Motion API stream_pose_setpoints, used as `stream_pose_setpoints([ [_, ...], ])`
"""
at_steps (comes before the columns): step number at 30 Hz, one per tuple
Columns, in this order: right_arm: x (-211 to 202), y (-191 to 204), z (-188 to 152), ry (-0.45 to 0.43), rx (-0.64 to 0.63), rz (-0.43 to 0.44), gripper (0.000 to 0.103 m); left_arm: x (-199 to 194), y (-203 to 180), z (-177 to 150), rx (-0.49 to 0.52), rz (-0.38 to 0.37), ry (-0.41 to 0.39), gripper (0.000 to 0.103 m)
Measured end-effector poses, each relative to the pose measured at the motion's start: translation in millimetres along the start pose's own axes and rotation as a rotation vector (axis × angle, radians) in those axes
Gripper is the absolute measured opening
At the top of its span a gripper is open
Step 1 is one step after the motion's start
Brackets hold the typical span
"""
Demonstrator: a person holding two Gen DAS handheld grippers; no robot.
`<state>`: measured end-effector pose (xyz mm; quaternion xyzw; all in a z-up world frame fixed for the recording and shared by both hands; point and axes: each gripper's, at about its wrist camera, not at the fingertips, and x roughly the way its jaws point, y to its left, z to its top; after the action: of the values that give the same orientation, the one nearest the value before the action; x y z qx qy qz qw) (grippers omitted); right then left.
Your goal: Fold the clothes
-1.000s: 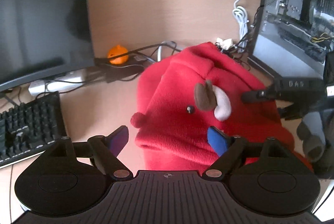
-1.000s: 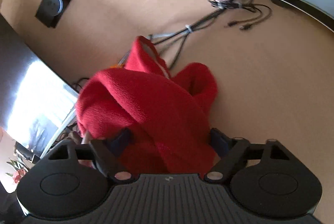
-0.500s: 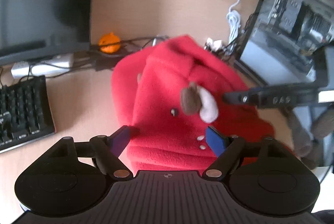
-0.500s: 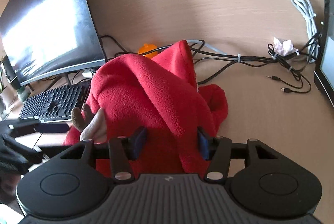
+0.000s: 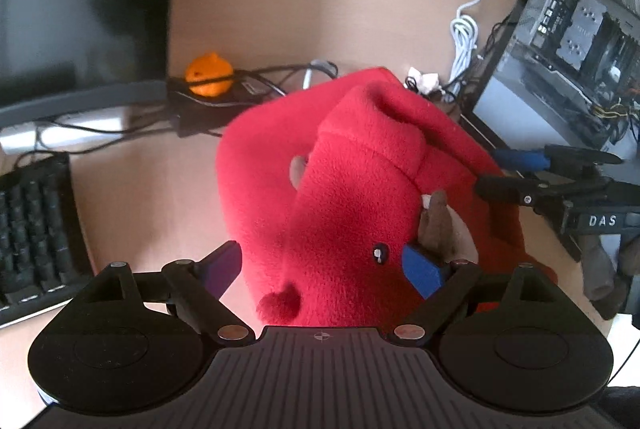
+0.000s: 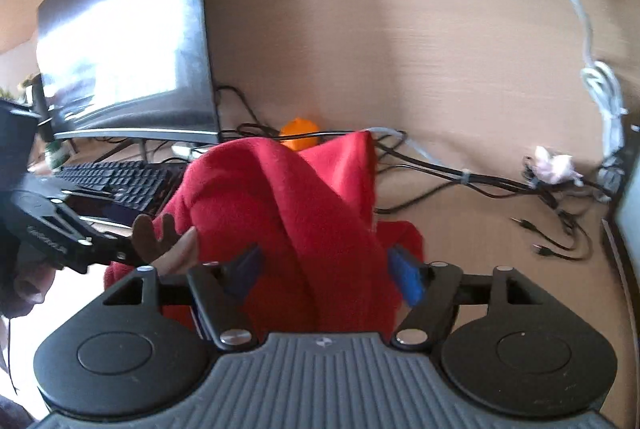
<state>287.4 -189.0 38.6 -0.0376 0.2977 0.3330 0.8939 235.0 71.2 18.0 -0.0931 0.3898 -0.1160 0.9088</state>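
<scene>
A red fleece garment (image 5: 352,189) with a reindeer face lies bunched on the wooden desk. Its brown antler (image 5: 436,225), black eye (image 5: 379,253) and red pom nose (image 5: 280,303) sit close in front of my left gripper (image 5: 322,265). That gripper's jaws stand wide and are opening, with the face part between them. The pads do not clearly press on it. My right gripper (image 6: 324,273) is also opening, with a thick fold of the garment (image 6: 288,197) between its blue pads. In the left wrist view the right gripper (image 5: 508,173) reaches in from the right at the cloth's edge.
A black keyboard (image 5: 32,229) and a dark monitor (image 6: 120,41) stand on the left. An orange ball (image 5: 209,74) and black cables (image 6: 460,177) lie behind the garment. An open computer case (image 5: 560,41) is on the right, with a white cable (image 5: 464,33) beside it.
The right gripper rolled upright, squeezed the fold, then opened again. The left gripper moved in closer, so the reindeer face now lies between its fingers, with the pom nose near them.
</scene>
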Motion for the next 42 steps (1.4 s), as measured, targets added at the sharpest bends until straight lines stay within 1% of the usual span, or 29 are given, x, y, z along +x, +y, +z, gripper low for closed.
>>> stream_pose_setpoints([
  [2,10.6,-1.0,-0.4,0.013,0.006,0.027,0.073,4.7,0.4,1.2,-0.005,-0.009,0.021,0.089],
  [4,20.7,-3.7,-1.8,0.018,0.018,0.044,0.078,8.2,-2.4,1.1,0.004,0.013,0.034,0.088],
  [5,25.1,-5.9,-2.3,0.016,0.028,0.048,0.078,9.6,-3.7,0.7,0.004,0.021,0.040,0.088],
  [6,28.3,-7.8,-3.0,0.013,0.035,0.055,0.080,10.2,-4.6,0.0,-0.003,0.020,0.043,0.084],
  [7,29.9,-8.9,-3.5,0.011,0.038,0.062,0.080,10.6,-5.1,-0.7,-0.014,0.009,0.047,0.076],
  [8,30.2,-9.3,-3.4,0.011,0.036,0.069,0.079,10.5,-6.4,-1.2,-0.021,-0.001,0.049,0.072],
  [11,27.4,-9.7,-2.7,0.006,0.032,0.086,0.071,6.1,-16.0,-1.2,0.008,-0.007,0.049,0.067],
  [13,24.5,-9.1,-2.1,0.004,0.028,0.092,0.065,1.2,-23.4,-0.9,0.032,-0.013,0.052,0.060],
  [15,21.1,-7.1,-1.5,0.001,0.018,0.090,0.062,-6.2,-30.9,-0.6,0.046,-0.036,0.051,0.058],
  [17,17.8,-0.9,0.5,-0.003,-0.012,0.085,0.060,-16.2,-39.5,-1.6,0.064,-0.056,0.041,0.058],
  [20,12.0,16.4,5.3,-0.016,-0.103,0.093,0.058,-32.6,-49.9,-5.7,0.094,-0.069,0.018,0.058],
  [22,12.1,28.7,8.4,-0.021,-0.160,0.105,0.058,-40.1,-51.5,-9.0,0.103,-0.062,0.012,0.058],
  [24,18.9,38.9,10.0,-0.010,-0.206,0.113,0.058,-41.5,-46.7,-15.0,0.099,-0.017,0.024,0.058],
  [27,32.7,45.0,9.0,0.023,-0.231,0.127,0.059,-33.1,-31.3,-26.0,0.060,0.097,0.071,0.059],
  [28,35.9,46.3,8.5,0.031,-0.237,0.128,0.060,-30.2,-25.9,-29.1,0.044,0.123,0.082,0.061],
  [29,38.2,47.8,8.2,0.035,-0.242,0.129,0.061,-27.8,-20.4,-31.8,0.025,0.137,0.087,0.062],
  [31,37.0,50.0,7.7,0.035,-0.244,0.129,0.064,-24.9,-12.4,-34.7,-0.008,0.139,0.086,0.070],
  [33,31.9,48.0,6.6,0.030,-0.224,0.127,0.065,-23.6,-11.8,-35.3,-0.006,0.141,0.083,0.072],
  [35,26.0,43.7,6.5,0.022,-0.190,0.121,0.065,-23.0,-11.8,-35.9,-0.001,0.140,0.080,0.072],
  [37,18.0,37.4,5.4,0.011,-0.138,0.112,0.069,-23.8,-10.4,-37.1,-0.007,0.127,0.075,0.072],
  [39,10.5,30.0,4.2,0.005,-0.070,0.097,0.072,-27.6,-7.5,-39.8,-0.032,0.090,0.066,0.070],
  [42,2.4,16.5,-0.8,0.008,0.050,0.060,0.072,-30.0,-4.6,-45.1,-0.079,0.028,0.058,0.070],
])
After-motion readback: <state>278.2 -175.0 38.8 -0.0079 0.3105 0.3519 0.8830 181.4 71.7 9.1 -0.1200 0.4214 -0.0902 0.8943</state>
